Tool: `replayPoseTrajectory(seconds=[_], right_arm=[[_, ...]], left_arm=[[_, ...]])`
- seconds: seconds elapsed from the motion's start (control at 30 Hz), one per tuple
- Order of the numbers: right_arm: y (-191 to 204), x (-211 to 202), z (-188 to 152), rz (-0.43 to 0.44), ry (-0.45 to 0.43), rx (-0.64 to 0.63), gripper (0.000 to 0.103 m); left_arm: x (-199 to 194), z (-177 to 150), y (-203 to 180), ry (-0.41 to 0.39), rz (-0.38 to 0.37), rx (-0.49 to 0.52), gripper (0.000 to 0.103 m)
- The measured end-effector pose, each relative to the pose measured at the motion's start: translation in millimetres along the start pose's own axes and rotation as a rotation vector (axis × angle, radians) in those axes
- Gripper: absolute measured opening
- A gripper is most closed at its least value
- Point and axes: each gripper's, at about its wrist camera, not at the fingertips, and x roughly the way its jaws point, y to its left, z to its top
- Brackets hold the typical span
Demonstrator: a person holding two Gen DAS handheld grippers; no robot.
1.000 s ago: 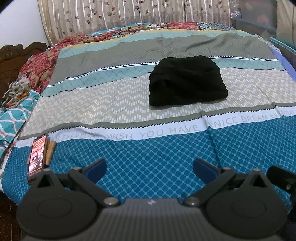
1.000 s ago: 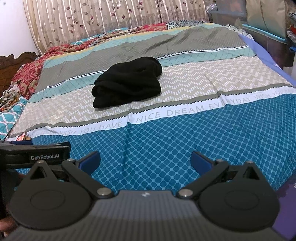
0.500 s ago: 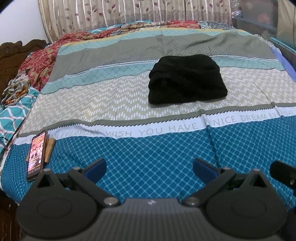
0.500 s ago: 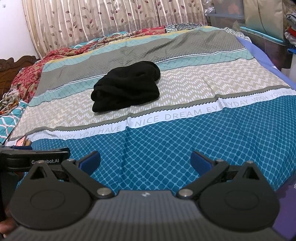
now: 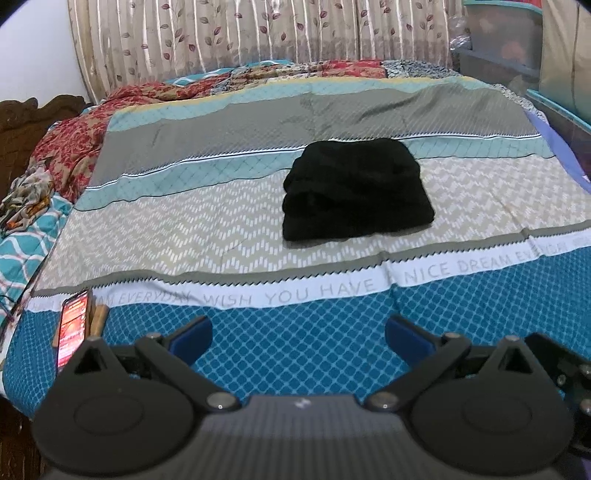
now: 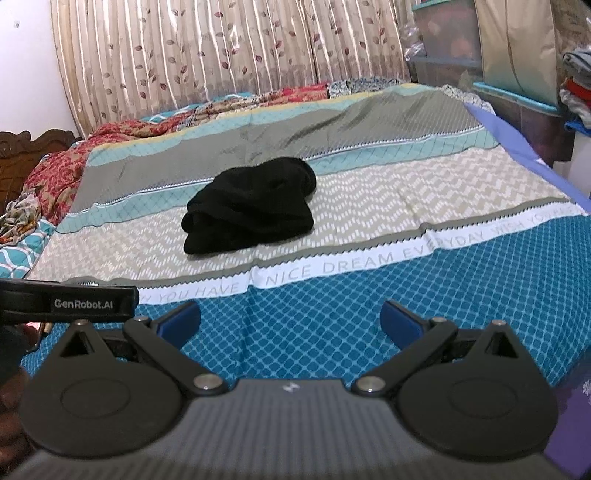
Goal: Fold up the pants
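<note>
The black pants (image 5: pixel 354 190) lie in a compact folded bundle on the beige zigzag band of the bedspread (image 5: pixel 184 229), mid-bed. They also show in the right wrist view (image 6: pixel 251 212). My left gripper (image 5: pixel 298 338) is open and empty, held over the blue near edge of the bed, well short of the pants. My right gripper (image 6: pixel 290 321) is open and empty, also over the blue band, with the pants ahead and a little left. The left gripper's body (image 6: pixel 66 301) shows at the left of the right wrist view.
A phone (image 5: pixel 74 325) with a lit screen lies at the bed's near left corner, beside a wooden stick. Crumpled patterned cloth (image 5: pixel 74 147) lies along the left side. Curtains (image 5: pixel 258 33) hang behind. Storage boxes (image 6: pixel 517 74) stand at the right.
Both grippers have drawn back and tilted up a little, so the pants sit lower and smaller in view. The pants have not moved. Both grippers stay open.
</note>
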Motion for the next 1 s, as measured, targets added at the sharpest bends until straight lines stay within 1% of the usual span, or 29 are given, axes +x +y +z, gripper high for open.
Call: replayPoseTrajectory(seconds=[0.13,0.2,0.33,0.5,0.63,0.8,1.0], right_arm=[[-1.9,-5.3,13.4,0.012,-0.014,-0.010,0.103],[-4.0,-7.7,20.2,0.031,-0.006,0.002,0.103],[-4.2,-14.5,25.0,0.051,-0.015,0.017,0.103],[-2.4,-18.7,22.6,0.055,-0.030,0.015,0.103],[-5.5,-16.9,21.3,0.056,-0.019,0.032,0.103],[-9.4,-16.5,20.7,0.052,-0.014,0.058,0.103],[-9.0,-17.6,19.3,0.054,-0.012,0.058,0.103]], left_arm=[[-6.2,9.7,-4.0,-0.016,0.008,0.011,0.103],[-8.8,14.5,-4.8,-0.021,0.015,0.011,0.103],[-12.7,21.4,-7.4,-0.032,0.021,0.011,0.103],[-15.1,22.0,-14.3,-0.037,0.043,0.028,0.103],[-15.2,20.3,-16.5,-0.038,0.066,0.042,0.103],[-12.9,19.0,-16.0,-0.024,0.073,0.036,0.103],[-13.0,16.3,-16.2,-0.018,0.076,0.035,0.103]])
